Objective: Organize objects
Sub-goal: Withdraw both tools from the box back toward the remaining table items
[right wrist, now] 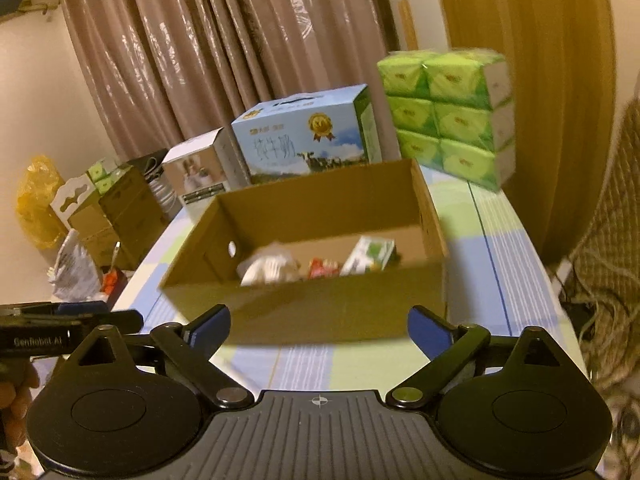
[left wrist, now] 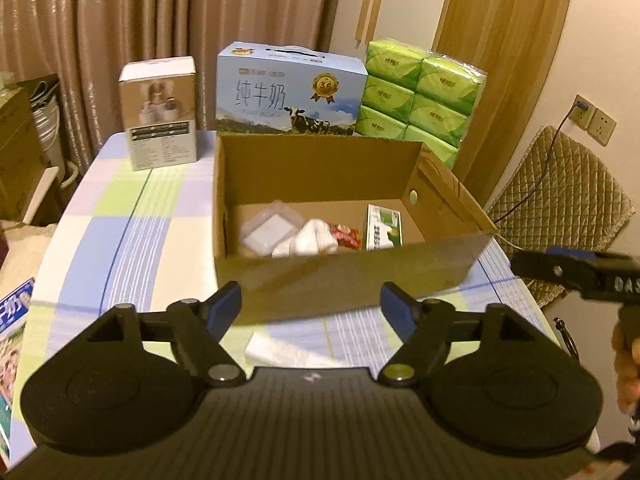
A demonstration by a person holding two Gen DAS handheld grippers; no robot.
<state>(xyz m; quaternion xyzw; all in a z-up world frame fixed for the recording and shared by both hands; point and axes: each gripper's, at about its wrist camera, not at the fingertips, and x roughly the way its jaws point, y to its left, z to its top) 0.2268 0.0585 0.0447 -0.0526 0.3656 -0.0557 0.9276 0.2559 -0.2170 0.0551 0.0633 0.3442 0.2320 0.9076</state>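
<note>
Both tools stand open and empty, short of the carton (left wrist: 320, 280) on the worktop (left wrist: 132, 216). The left tool (left wrist: 311, 304) has its jaws spread just before the carton's near wall; the right tool (right wrist: 319, 328) is spread wider, also facing that wall.

The task's things already lie on the carton floor: a clear pack (left wrist: 268, 232), a white wad (left wrist: 316, 236), a red wrapper (left wrist: 346, 236) and a green box (left wrist: 382, 226). One white sheet (left wrist: 276, 346) lies on the worktop just in front of the carton, under the left tool, and looks to be what is left to tidy.

Risks from here, as I judge them: the sheet is thin and flat (little for the pads to bite on), so a closing grip could slide over it or pinch the tablecloth instead. The carton wall is close; a forward reach could shove the light carton toward the milk case (left wrist: 292, 92) and tissue stack (left wrist: 424, 96) behind it. The tools sit near each other, so both going for the sheet could clash.

Both tools point down and forward at a slant, side by side; a hand (left wrist: 626, 364) grips the right one's handle.
</note>
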